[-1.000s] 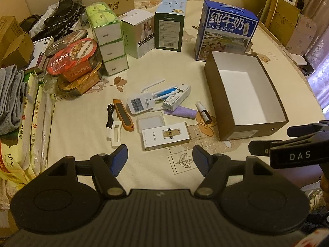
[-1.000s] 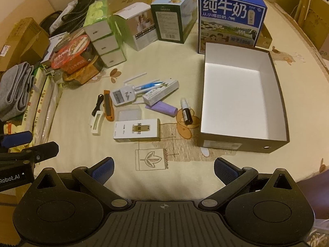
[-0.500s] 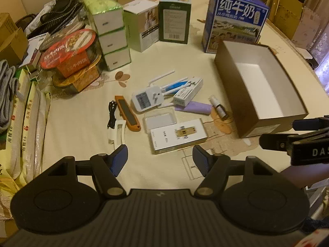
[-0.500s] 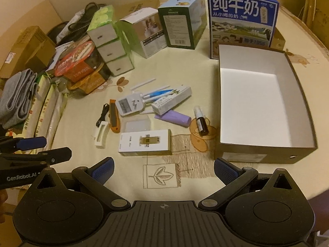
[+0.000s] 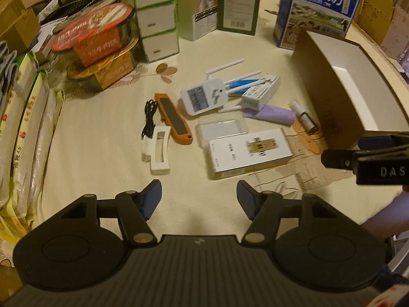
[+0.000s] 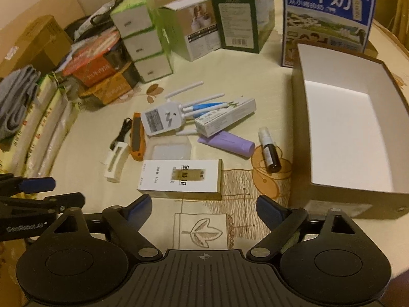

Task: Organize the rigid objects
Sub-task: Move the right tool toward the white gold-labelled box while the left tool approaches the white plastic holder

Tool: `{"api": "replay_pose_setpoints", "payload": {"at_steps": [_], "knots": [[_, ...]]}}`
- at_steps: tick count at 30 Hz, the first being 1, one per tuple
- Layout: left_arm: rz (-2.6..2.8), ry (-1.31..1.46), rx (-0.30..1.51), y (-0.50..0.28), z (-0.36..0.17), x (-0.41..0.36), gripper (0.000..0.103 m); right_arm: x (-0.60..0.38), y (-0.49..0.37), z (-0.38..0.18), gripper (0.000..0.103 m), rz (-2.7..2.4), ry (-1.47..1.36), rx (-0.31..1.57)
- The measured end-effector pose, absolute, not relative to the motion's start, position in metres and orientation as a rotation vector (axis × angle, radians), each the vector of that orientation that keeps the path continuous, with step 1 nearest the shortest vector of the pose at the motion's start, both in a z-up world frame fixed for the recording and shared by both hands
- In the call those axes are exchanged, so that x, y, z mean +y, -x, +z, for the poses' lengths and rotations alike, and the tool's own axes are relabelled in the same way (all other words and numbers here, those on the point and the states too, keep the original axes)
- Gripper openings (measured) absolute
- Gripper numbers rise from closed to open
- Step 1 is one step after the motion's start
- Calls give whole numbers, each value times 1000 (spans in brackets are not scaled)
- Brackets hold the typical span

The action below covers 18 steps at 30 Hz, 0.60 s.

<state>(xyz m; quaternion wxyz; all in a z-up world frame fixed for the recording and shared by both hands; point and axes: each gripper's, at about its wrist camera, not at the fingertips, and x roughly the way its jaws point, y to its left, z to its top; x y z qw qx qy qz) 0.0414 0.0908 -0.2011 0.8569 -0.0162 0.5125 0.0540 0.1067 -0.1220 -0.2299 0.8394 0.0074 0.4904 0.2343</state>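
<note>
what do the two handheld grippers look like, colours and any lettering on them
Both are matte black plastic with round discs at the base, ribbed centre plates and blue finger pads. The left gripper reads "GenRobot.AI" along its side in the right wrist view; the right gripper shows "DAS" in white in the left wrist view.

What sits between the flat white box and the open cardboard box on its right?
Right wrist view: between the flat white box and the open cardboard box is bare tablecloth; just behind that gap a small dark bottle lies on its side.

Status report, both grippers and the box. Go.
Left gripper and right gripper open, empty, jaws just narrowing. Brown box empty; small items loose on the table beside it. Nothing blocking.
</note>
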Motion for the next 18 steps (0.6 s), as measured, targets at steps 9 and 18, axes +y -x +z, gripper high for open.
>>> {"api": "replay_pose_setpoints", "payload": {"at_steps": [9,18], "knots": [[138,26,1065,-52,-248,111,58,-109,-141,-278,56,481,-13,995],[145,30,1028,-60,-285,124,55,-100,-177,-311,40,470,-35,914]]}}
